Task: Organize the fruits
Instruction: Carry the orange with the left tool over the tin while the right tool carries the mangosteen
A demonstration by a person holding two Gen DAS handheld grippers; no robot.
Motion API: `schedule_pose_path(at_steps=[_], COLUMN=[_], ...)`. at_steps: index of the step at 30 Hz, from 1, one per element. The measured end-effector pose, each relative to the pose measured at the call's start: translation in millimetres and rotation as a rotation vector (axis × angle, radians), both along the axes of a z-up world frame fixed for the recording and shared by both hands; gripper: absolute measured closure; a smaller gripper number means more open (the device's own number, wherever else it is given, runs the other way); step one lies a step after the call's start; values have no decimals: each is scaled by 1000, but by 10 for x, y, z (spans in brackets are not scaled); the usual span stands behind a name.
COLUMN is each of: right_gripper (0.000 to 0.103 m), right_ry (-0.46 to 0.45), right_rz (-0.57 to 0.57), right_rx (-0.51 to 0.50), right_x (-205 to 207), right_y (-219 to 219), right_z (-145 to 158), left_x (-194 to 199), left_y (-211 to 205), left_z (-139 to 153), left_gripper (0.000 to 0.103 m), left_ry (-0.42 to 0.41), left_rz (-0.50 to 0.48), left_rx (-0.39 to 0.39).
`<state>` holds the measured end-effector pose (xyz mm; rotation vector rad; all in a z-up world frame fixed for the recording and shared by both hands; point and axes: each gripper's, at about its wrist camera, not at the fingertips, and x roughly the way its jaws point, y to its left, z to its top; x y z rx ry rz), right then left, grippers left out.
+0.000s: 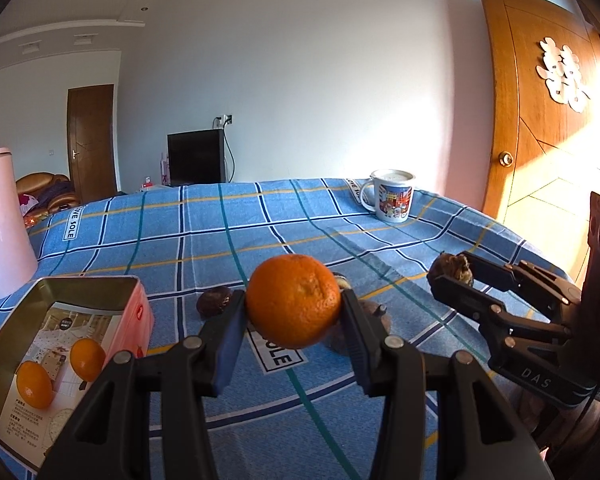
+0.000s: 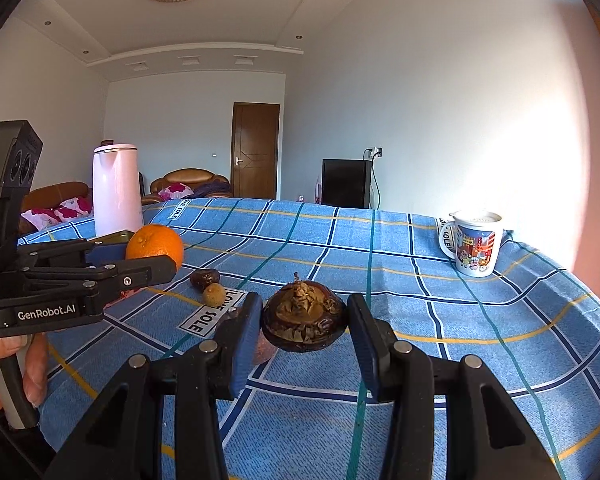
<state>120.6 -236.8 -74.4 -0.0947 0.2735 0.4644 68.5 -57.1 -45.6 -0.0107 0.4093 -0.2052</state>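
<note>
The orange [image 1: 294,301] hangs above the middle of the blue checked tablecloth [image 1: 220,232], pinched at its widest girth by the left gripper [image 1: 294,316]. It looks firm, round and moderately heavy, with a slightly slick peel, so a grip across the equator seems the safest hold; off-centre pressure would likely let it roll out. The open tin box [image 1: 60,320], toward the cloth's near left corner, already holds two oranges [image 1: 34,384] and is probably where this one belongs.

The right gripper [image 2: 304,320] clamps a dark mangosteen [image 2: 303,318] by its sides, calyx up, lifted over the cloth. Its rind is likely hard but brittle when dry, so moderate squeeze should do.

Both tools tilt gently downward. In the right wrist view a hand [image 2: 8,364] grasps the left tool's handle.

A few small dark fruits [image 2: 205,279] lie loose mid-cloth. A mug [image 2: 474,242] stands at the far right edge, a pink jug [image 2: 116,188] at the far left
</note>
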Motion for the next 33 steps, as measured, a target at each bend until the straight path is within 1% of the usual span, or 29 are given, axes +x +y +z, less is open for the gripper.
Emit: schedule_pose_path(at_steps=[5,8,14,18,23,27,33], right_gripper=[57,57,57,57,57,57,57], right_ry=[-26,-35,-15,6,23,51,121], right_rz=[0,34,155,240,334,394,456], right_rx=[-7,11,6,5,-27,-57,-90], right_x=[-38,-53,-22,-5,19,76,243], right_y=[39,126,516,827,1270,1625,2122], right_z=[48,160,356,455,539,524,435], left_x=[-84,-146,-252,-322,-352,-383,-450], left_y=[101,220,614,943,1331,1618,1848], left_z=[79,139,244,288,270,197,40], left_gripper=[55,55,55,55,55,55,55], left_ry=[-20,-34,-53,-64,-40,-12,42], left_rz=[25,54,129,197,284,350,406], left_rx=[4,2,-21,-37,-53,-57,-74])
